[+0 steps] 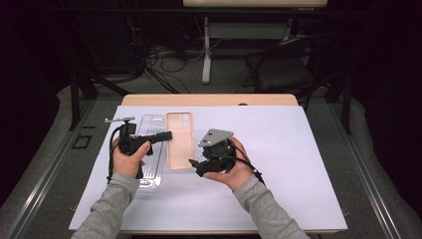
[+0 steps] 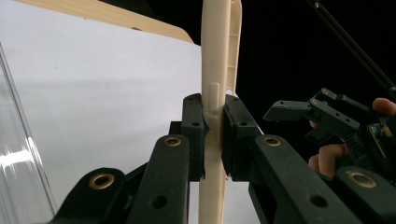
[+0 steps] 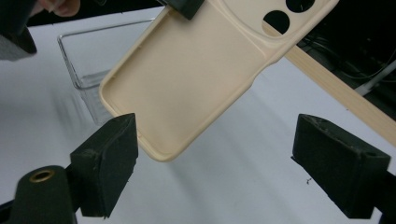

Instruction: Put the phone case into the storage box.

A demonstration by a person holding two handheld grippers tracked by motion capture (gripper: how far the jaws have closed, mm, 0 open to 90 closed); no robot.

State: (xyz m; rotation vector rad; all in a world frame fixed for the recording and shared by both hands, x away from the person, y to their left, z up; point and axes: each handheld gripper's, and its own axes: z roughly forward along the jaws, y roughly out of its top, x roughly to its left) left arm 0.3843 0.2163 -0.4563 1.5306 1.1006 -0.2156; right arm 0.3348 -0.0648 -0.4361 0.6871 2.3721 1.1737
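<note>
The left gripper [image 1: 166, 135] is clamped on one long edge of the beige phone case [image 1: 179, 140], its pads pinching the thin side wall near the button cut-out, as the left gripper view shows plainly. The case's long axis runs away from the person, camera holes at the far end, and in the right gripper view it hangs tilted above the bench with its hollow inside facing the camera. The right gripper [image 1: 195, 164] stands just off the case's near end, jaws spread wide with nothing between them; the near rounded corner sits just ahead of one pad, probably not touching, though the angle is poor. So the right hand is the free one, and the case lies forward and toward the left of it. A clear plastic tray [image 1: 151, 164] lies on the bench beside the case, under the left hand. The bench [image 1: 278, 164] wears a white sheet; beyond it are a dark floor, cables and a chair [image 1: 288, 69].
</note>
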